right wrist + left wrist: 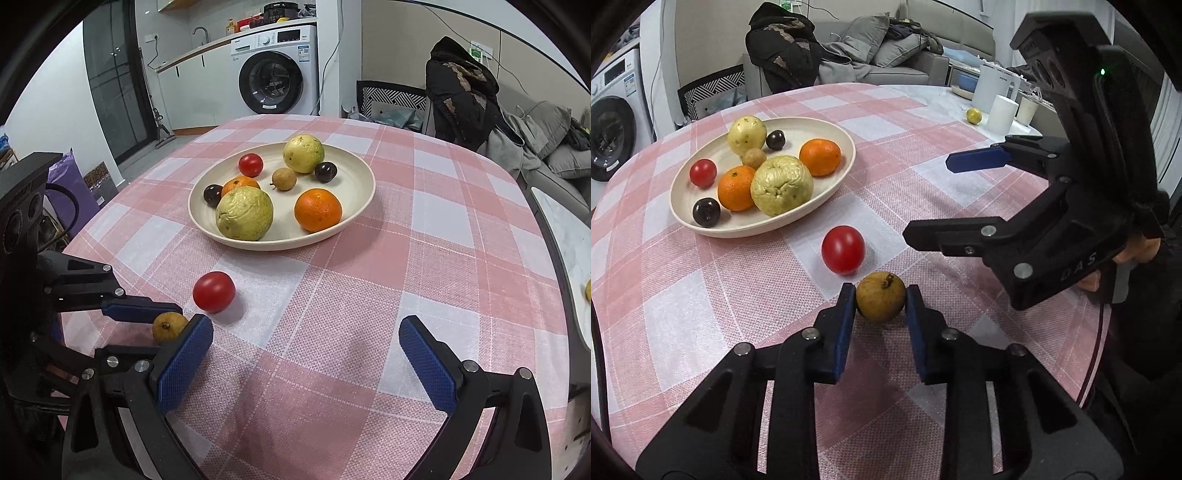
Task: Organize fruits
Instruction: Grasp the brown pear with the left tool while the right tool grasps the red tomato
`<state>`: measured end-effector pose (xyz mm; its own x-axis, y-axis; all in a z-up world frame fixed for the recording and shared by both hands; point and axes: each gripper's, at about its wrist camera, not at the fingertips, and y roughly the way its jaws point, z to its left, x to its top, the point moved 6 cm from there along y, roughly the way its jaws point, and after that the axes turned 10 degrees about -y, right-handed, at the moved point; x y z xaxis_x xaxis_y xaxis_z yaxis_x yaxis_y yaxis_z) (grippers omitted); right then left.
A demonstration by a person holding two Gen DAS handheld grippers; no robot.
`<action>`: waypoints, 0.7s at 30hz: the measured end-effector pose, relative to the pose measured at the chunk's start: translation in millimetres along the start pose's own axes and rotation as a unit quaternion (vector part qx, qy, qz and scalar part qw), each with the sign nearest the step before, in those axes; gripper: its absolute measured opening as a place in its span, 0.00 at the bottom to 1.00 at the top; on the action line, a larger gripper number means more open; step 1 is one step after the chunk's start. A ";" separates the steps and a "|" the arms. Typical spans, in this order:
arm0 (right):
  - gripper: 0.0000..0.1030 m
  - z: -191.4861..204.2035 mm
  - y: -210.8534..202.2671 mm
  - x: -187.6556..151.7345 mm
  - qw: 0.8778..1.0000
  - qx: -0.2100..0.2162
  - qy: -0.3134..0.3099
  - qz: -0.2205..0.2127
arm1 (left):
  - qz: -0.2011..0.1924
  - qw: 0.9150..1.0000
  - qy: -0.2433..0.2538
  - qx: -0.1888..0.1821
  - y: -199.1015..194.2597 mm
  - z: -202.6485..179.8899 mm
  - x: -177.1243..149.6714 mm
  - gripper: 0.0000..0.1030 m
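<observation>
Behind pink-checked tablecloth (406, 229): washing machine (277, 74), grey sofa (897, 55).

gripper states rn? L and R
Left gripper: shut on the longan, on the tablecloth.
Right gripper: open, holding nothing.

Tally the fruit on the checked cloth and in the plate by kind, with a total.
Guavas: 2
Oranges: 2
Red tomatoes: 2, one in the plate, one on the cloth
Dark plums: 2
Longans: 2, one in the plate, one between the left gripper pads
Total: 10
</observation>
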<state>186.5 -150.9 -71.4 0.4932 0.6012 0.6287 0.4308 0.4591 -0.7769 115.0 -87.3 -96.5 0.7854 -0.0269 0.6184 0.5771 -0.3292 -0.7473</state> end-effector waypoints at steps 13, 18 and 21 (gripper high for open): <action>1.00 20.9 7.7 6.2 1.000 0.017 -0.026 -0.003 | -0.076 0.996 -0.045 0.022 -38.4 35.7 22.4 0.24; 0.93 37.3 13.1 13.0 0.998 0.038 -0.041 -0.005 | -0.099 0.992 -0.060 0.050 -44.4 52.2 29.6 0.24; 0.77 49.3 20.1 13.6 0.997 0.044 -0.060 0.005 | -0.103 0.990 -0.071 0.060 -42.8 60.7 31.1 0.24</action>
<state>164.6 -101.2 -80.0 0.4012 0.6776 0.6163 0.3559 0.5046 -0.7866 128.3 -16.7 -60.0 0.6670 0.1640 0.7268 0.7440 -0.1991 -0.6378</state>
